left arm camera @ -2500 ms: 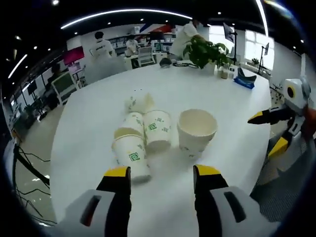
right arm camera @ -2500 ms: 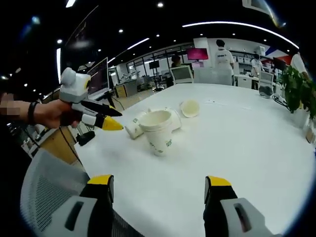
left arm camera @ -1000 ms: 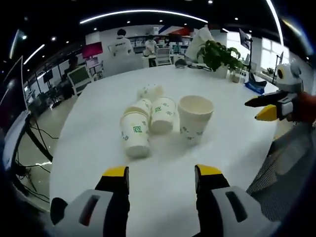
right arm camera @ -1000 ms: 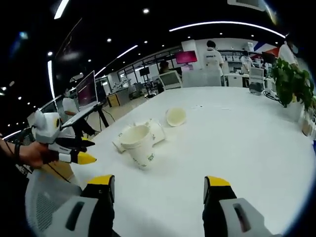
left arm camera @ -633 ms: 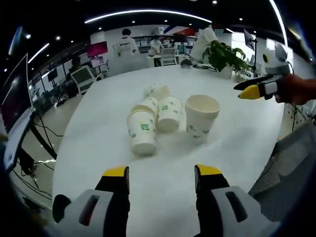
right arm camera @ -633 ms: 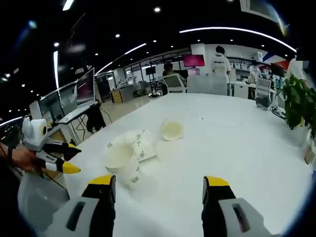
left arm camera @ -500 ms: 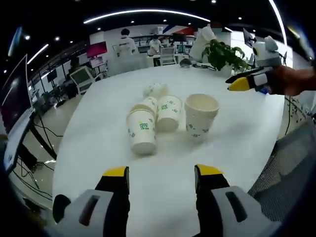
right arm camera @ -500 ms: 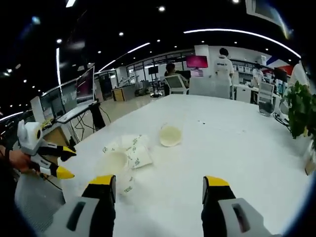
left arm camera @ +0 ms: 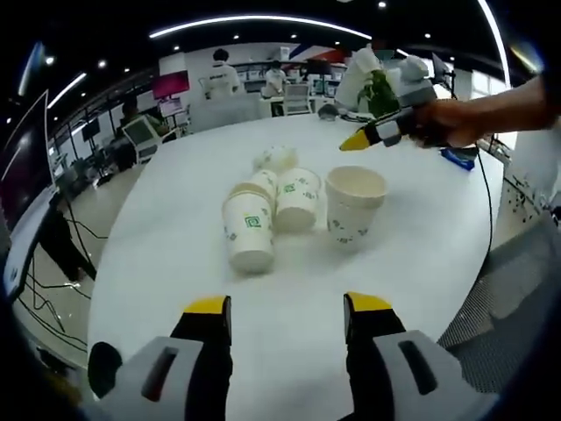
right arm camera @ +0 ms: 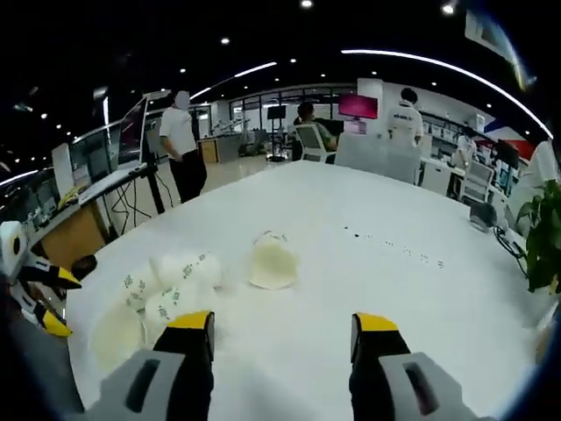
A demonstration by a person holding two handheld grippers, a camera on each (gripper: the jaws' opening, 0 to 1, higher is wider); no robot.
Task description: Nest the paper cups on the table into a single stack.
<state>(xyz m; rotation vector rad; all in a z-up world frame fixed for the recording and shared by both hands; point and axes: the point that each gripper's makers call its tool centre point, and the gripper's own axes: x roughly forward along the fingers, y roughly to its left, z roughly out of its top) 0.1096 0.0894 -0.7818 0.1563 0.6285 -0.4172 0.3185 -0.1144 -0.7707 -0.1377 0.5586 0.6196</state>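
Several white paper cups with green logos sit on the white table (left arm camera: 175, 263). One cup (left arm camera: 355, 206) stands upright; others lie on their sides: a front one (left arm camera: 248, 230), a middle one (left arm camera: 296, 199) and a far one (left arm camera: 276, 160). My left gripper (left arm camera: 287, 307) is open, short of the cups, nothing between its jaws. My right gripper (left arm camera: 361, 140), held by a hand, hovers just beyond the upright cup. In the right gripper view my right gripper (right arm camera: 282, 323) is open, facing a lying cup (right arm camera: 273, 261) and the cluster (right arm camera: 171, 289); the left gripper (right arm camera: 44, 298) shows at the left edge.
A potted plant (left arm camera: 381, 88) stands at the table's far side. A grey mesh chair (left arm camera: 517, 298) sits off the table's right edge. People and desks fill the office behind; one person (right arm camera: 180, 140) stands by monitors. Cables trail on the floor (left arm camera: 53, 263).
My right gripper has swung in over the table, from the right edge to just beyond the upright cup. The left gripper has hardly moved. The cups lie as before.
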